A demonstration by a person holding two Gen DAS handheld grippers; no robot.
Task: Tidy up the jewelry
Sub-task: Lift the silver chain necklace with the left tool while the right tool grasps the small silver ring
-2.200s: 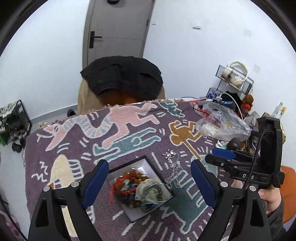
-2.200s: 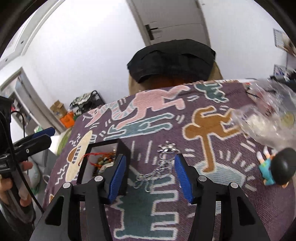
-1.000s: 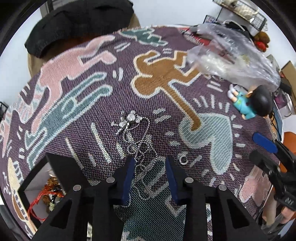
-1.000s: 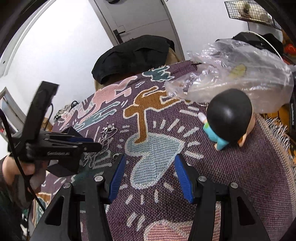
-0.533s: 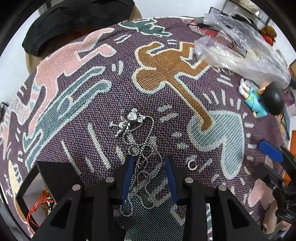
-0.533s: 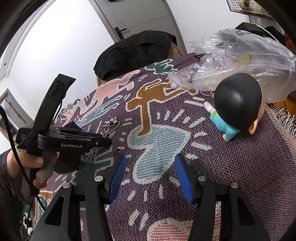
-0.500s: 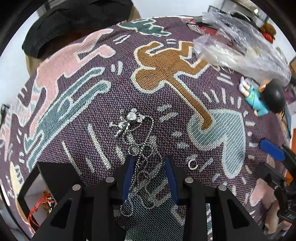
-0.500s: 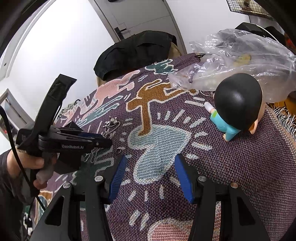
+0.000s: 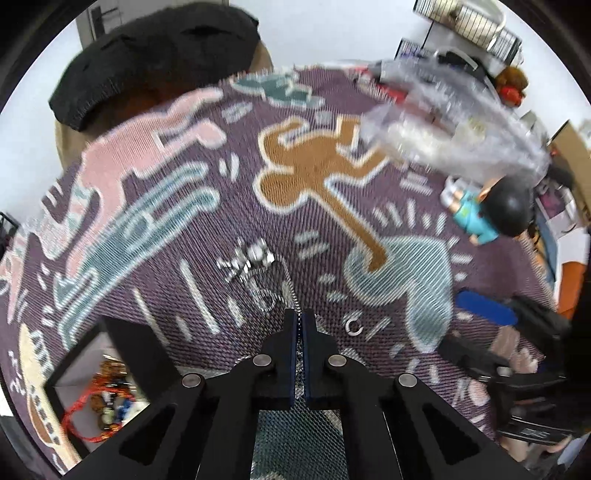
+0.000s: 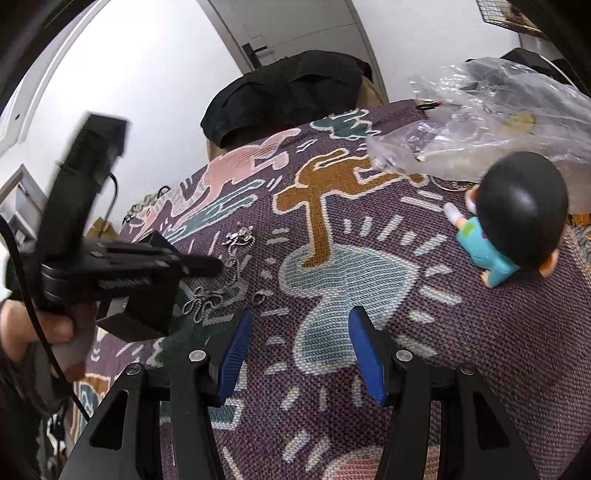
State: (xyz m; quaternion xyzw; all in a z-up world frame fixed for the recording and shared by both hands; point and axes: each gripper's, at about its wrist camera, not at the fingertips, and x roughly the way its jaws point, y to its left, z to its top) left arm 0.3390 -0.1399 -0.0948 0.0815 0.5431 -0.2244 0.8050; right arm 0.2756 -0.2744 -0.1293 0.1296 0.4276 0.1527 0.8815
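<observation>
A silver chain necklace with a mouse-shaped pendant [image 9: 251,260] lies on the patterned purple cloth [image 9: 184,155]; it also shows in the right wrist view [image 10: 236,240]. My left gripper [image 9: 299,319] is shut on the chain, which runs from its tips up to the pendant. A small silver ring [image 9: 352,326] lies just right of the left fingers and shows in the right wrist view [image 10: 259,296]. The black jewelry box [image 9: 99,373] with beads and red cord sits at lower left. My right gripper [image 10: 299,332] is open and empty above the cloth.
A figurine with black hair and teal shirt [image 10: 506,221] stands on the right of the cloth. A crumpled clear plastic bag [image 9: 450,125] lies behind it. A black garment on a chair [image 9: 155,55] is past the far edge. A wire rack [image 9: 469,22] hangs at the back right.
My left gripper has closed from a narrow gap to shut on the chain, and the view has shifted slightly. My right gripper stays open and has barely moved.
</observation>
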